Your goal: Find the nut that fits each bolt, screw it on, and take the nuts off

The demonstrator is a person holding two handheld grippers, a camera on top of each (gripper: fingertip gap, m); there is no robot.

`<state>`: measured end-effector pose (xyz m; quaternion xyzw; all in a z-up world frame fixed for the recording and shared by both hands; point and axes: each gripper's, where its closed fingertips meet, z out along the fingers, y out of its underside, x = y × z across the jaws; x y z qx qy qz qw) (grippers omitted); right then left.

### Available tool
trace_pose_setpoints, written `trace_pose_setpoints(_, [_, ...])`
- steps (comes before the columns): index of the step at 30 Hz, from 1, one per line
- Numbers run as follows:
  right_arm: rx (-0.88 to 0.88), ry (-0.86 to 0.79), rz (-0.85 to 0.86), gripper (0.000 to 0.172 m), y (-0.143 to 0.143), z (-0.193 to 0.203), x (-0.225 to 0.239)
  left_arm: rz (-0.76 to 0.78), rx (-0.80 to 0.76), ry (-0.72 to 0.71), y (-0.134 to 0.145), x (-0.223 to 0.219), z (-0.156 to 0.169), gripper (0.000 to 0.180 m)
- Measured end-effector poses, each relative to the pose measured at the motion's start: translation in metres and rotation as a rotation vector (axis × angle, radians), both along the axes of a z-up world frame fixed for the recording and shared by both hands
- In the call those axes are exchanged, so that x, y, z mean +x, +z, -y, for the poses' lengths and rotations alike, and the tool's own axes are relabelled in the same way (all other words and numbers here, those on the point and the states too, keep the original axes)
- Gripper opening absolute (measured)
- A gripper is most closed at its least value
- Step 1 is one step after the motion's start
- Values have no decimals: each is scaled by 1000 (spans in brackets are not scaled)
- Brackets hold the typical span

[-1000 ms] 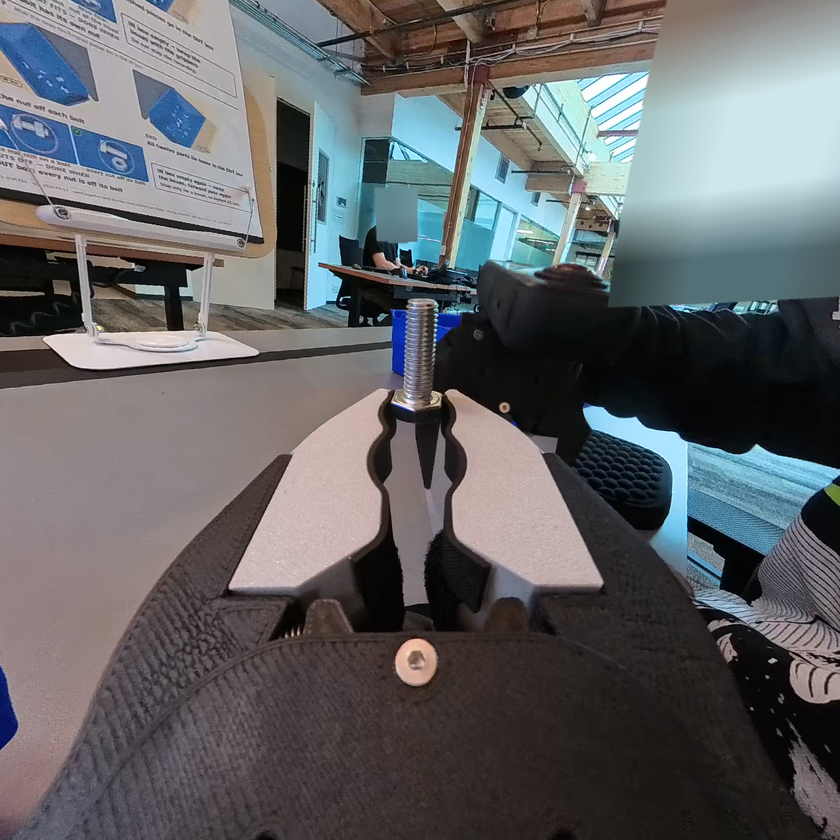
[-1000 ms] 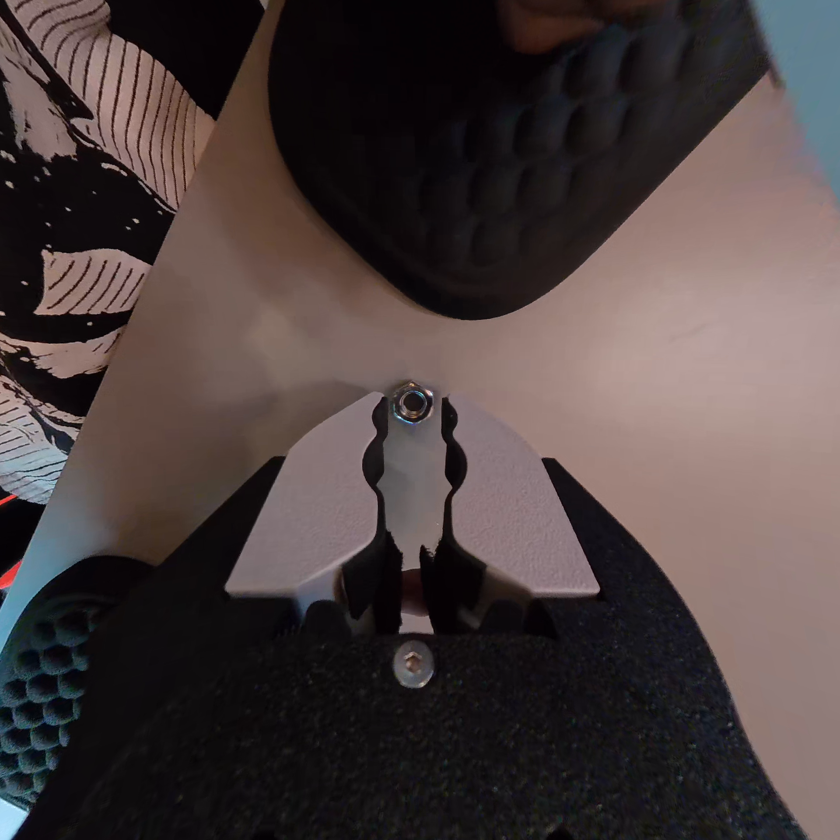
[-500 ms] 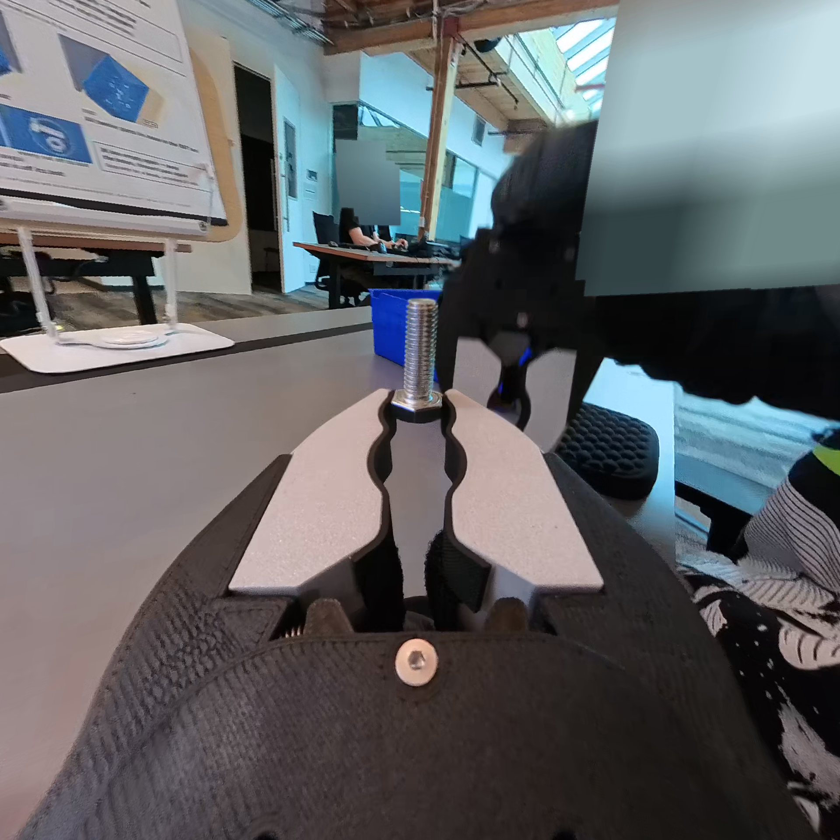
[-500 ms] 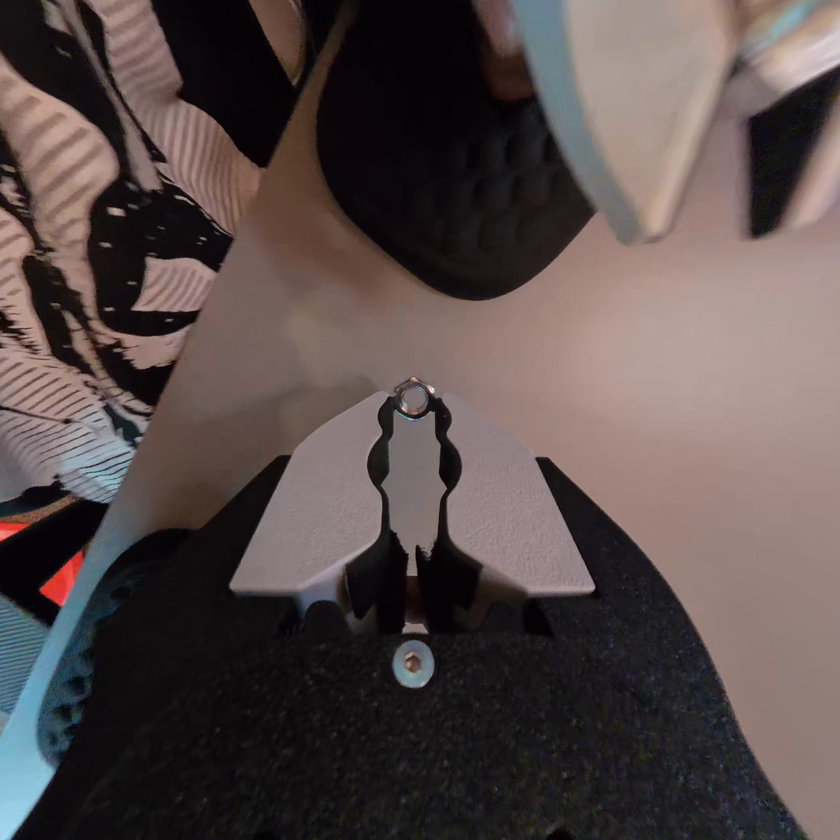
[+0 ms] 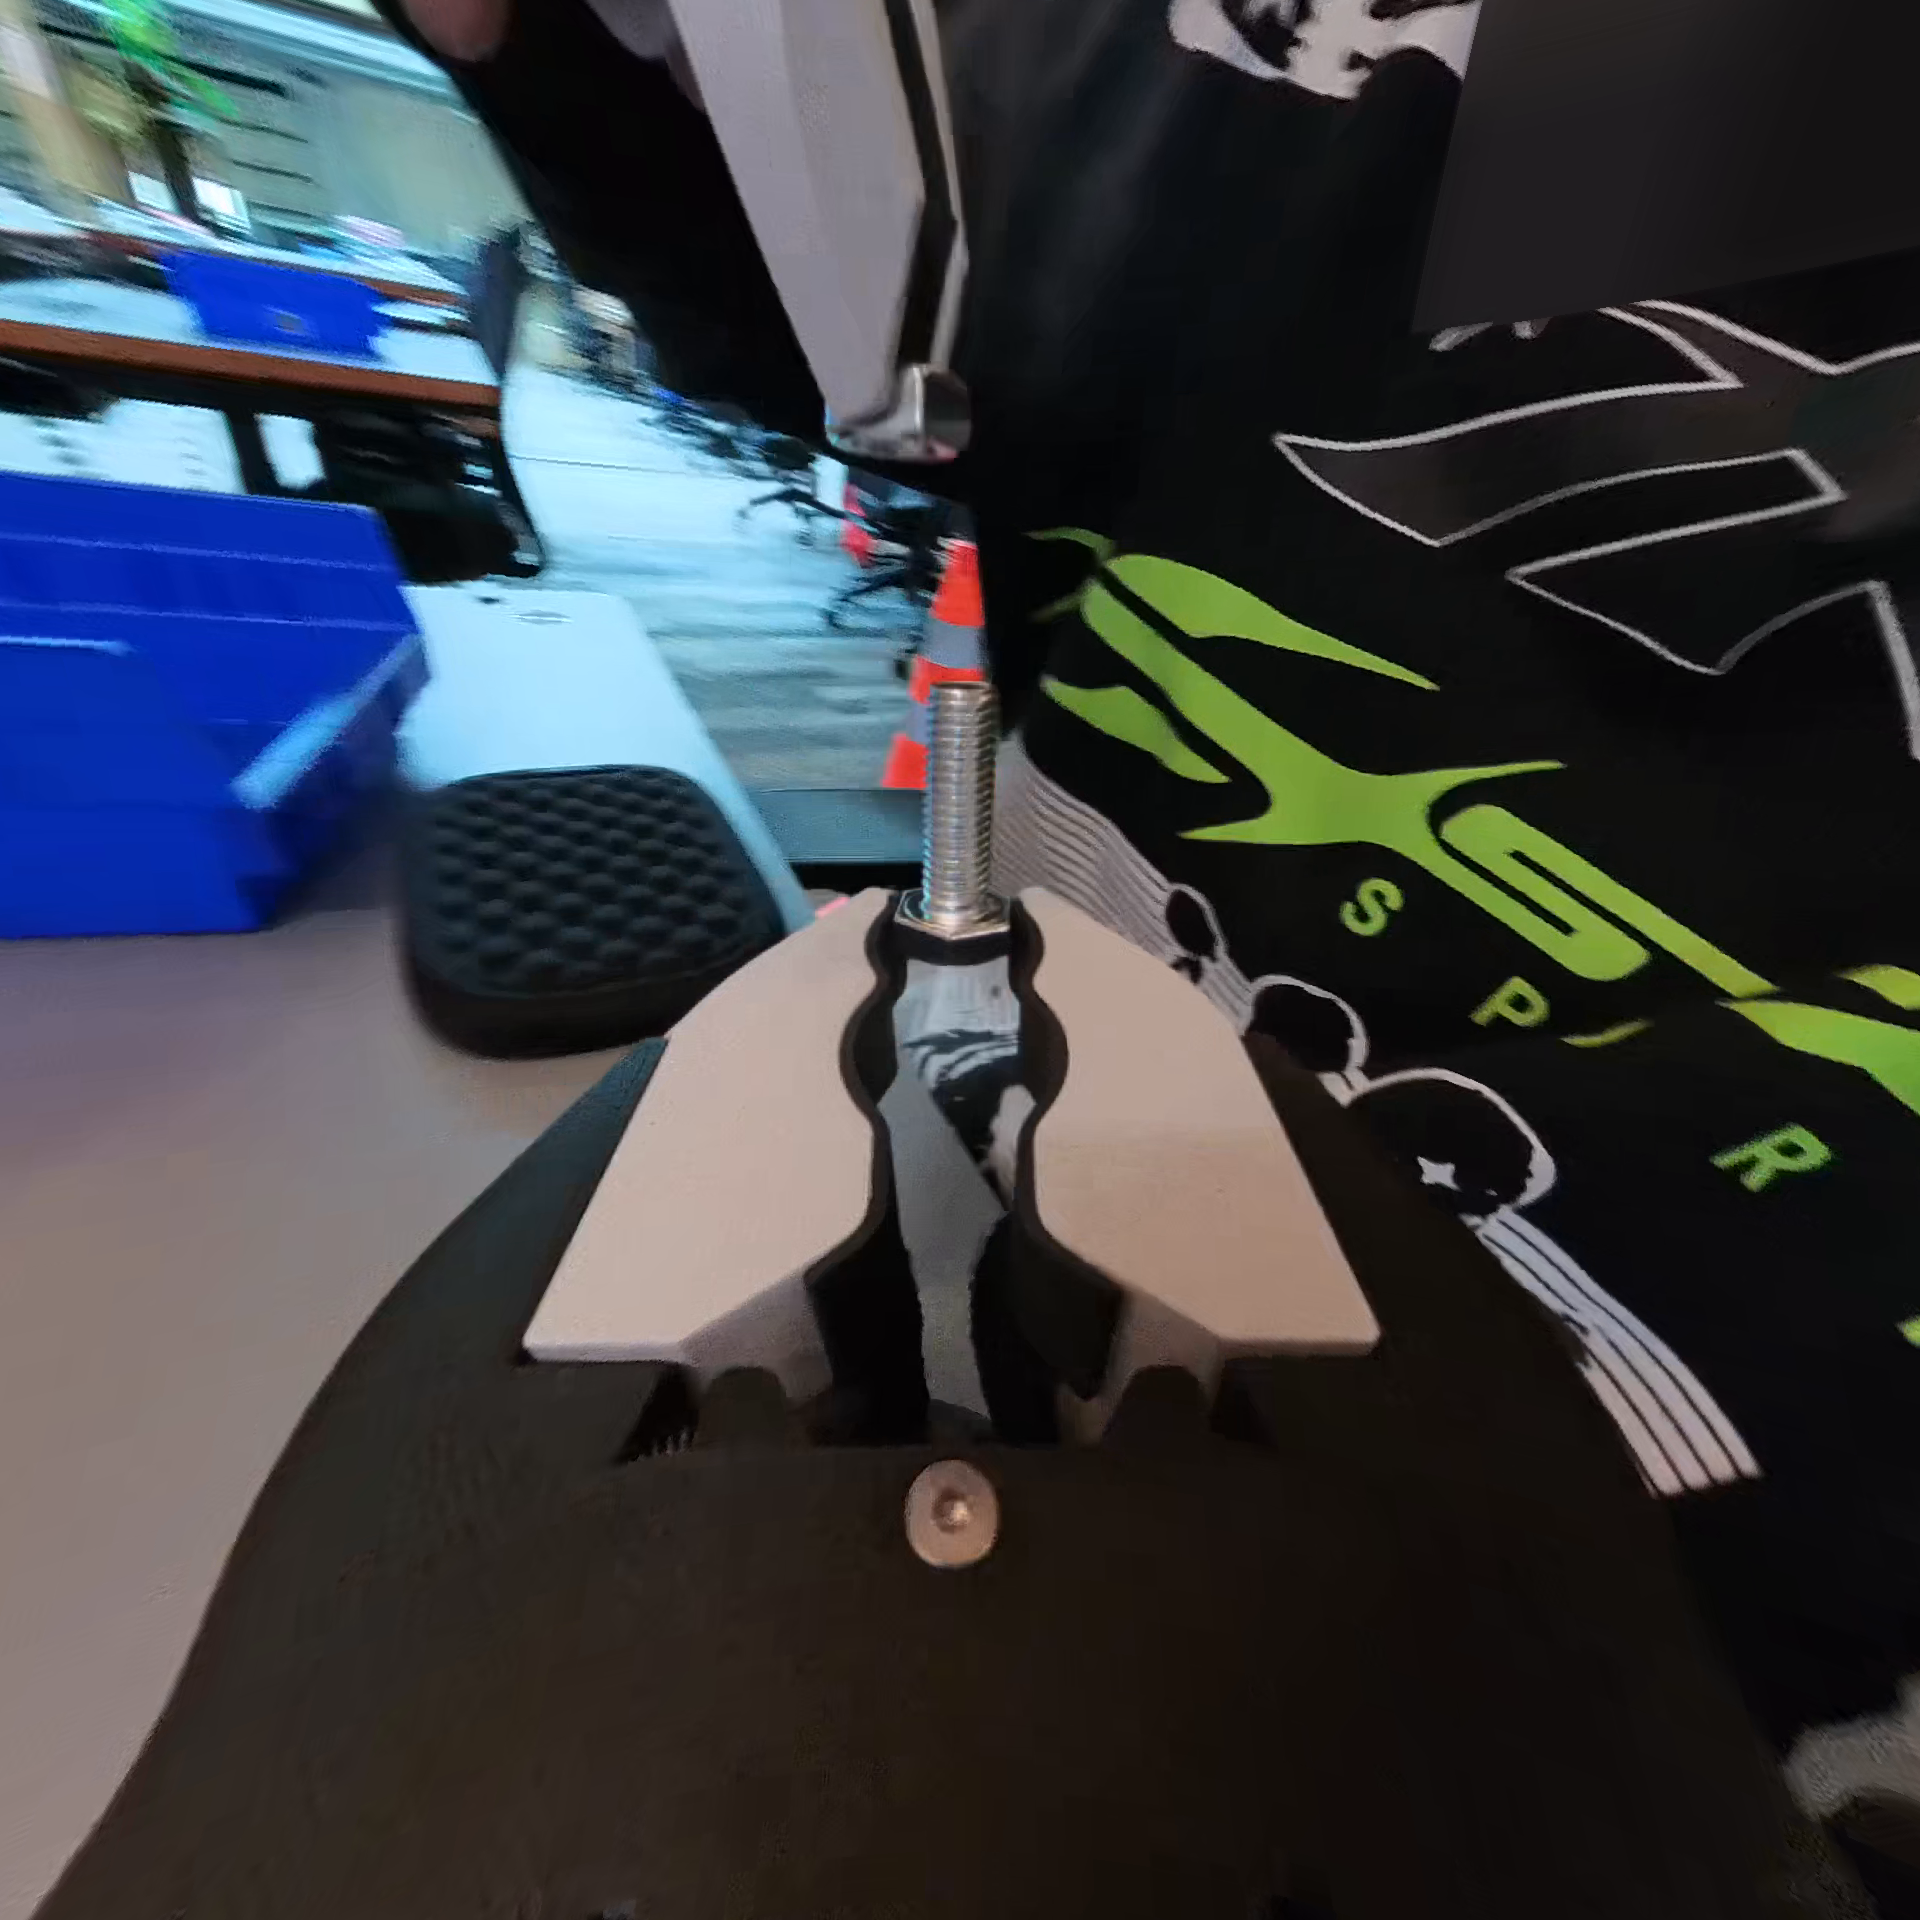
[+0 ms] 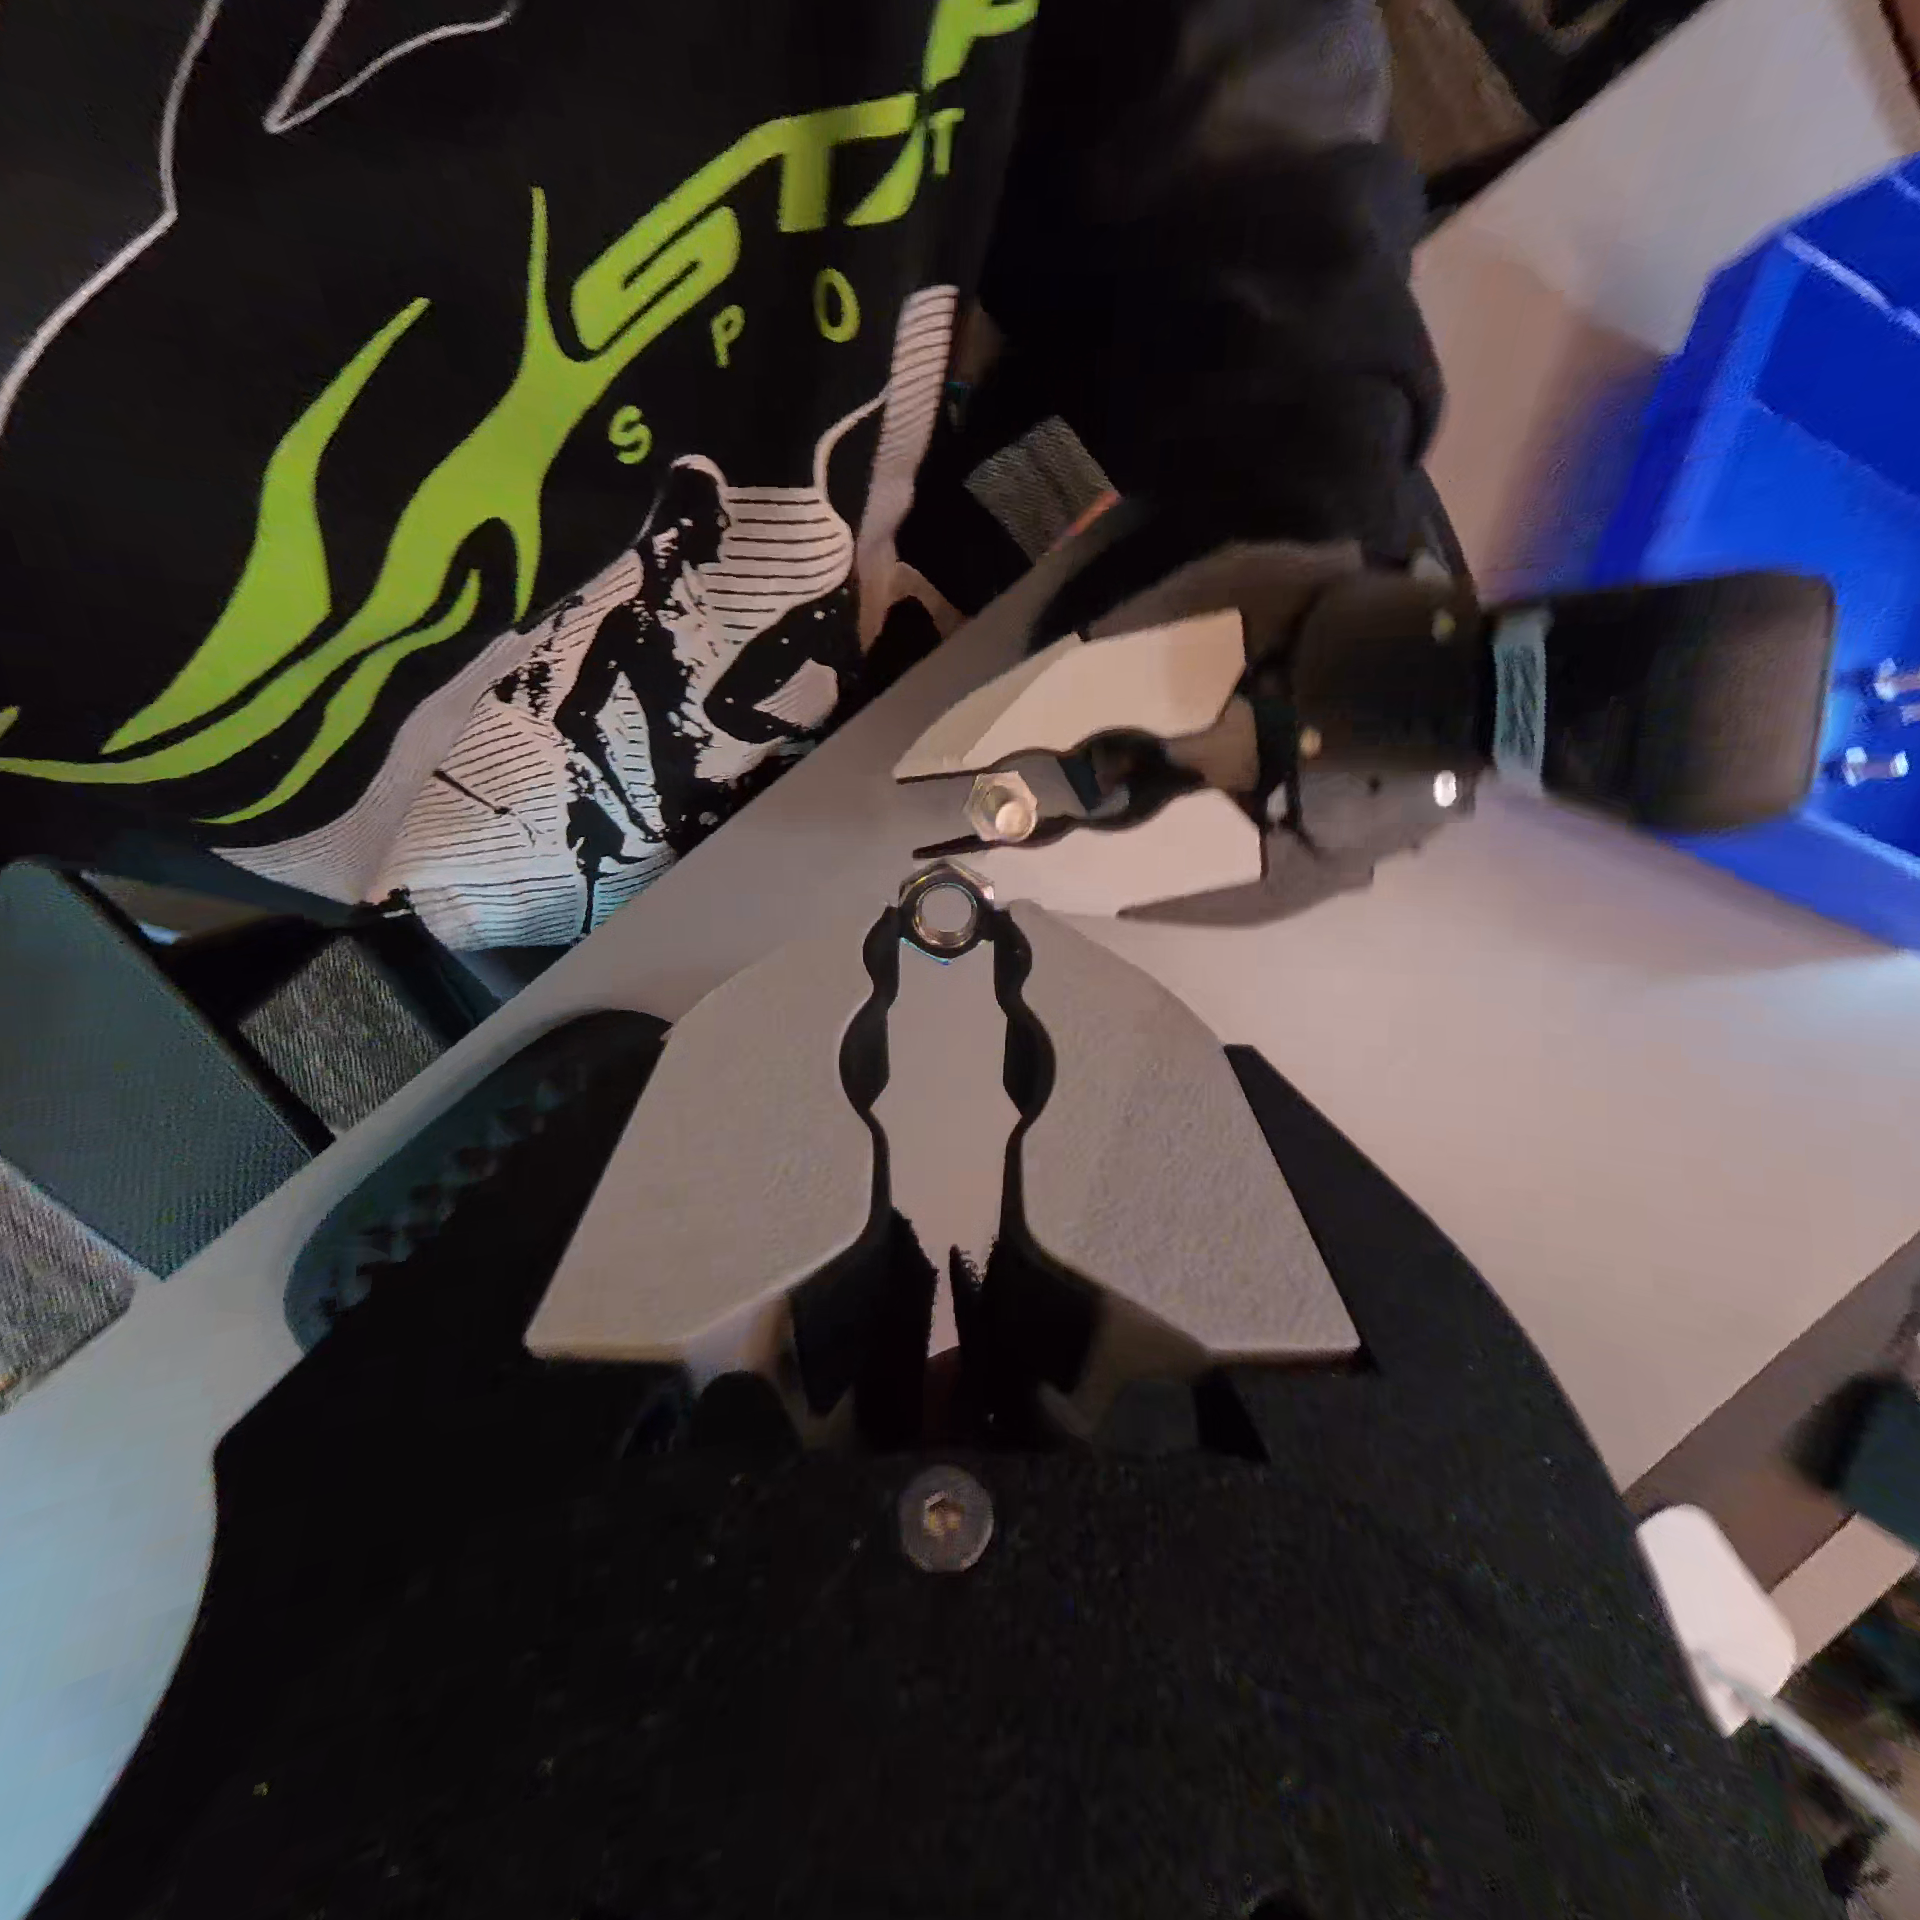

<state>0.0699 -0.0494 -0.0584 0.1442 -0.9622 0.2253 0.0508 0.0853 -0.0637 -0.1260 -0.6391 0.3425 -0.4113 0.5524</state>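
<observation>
Since both are small, hard, slick steel, flats give the surest hold: the left claw [image 5: 951, 920] pinches the bolt [image 5: 958, 800] by its hex head. The right claw [image 6: 943, 920] is nearly closed on the nut [image 6: 943, 914], hole clear.

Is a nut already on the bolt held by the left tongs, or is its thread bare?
Bare. The bolt shows only thread above its head; the nut sits apart in the right tongs.

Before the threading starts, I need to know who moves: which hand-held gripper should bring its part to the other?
Right: it grips the small nut, easier to lower onto the bolt held upright by left.
</observation>
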Motion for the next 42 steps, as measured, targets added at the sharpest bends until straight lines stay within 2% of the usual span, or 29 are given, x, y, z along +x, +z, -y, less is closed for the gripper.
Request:
trace_pose_setpoints(5, [65,158,-6,17,-13,16,5,39,-22,-251,5,15,9,19])
trace_pose_setpoints(8, [90,207,-6,18,-16,20,5,91,-39,-306,4,17,8,19])
trace_pose_setpoints(12, [118,231,11,18,-21,19,4,71,-40,-336,1,20,13,19])
trace_pose_setpoints(31, [91,237,60,18,-27,23,0,104,-17,-325,5,17,12,18])
trace_pose_setpoints(37, [112,144,41,17,-27,18,-12,103,9,-207,6,11,1,18])
trace_pose_setpoints(42, [190,88,45,17,-33,2,-18,52,-45,-71,-1,1,-16,19])
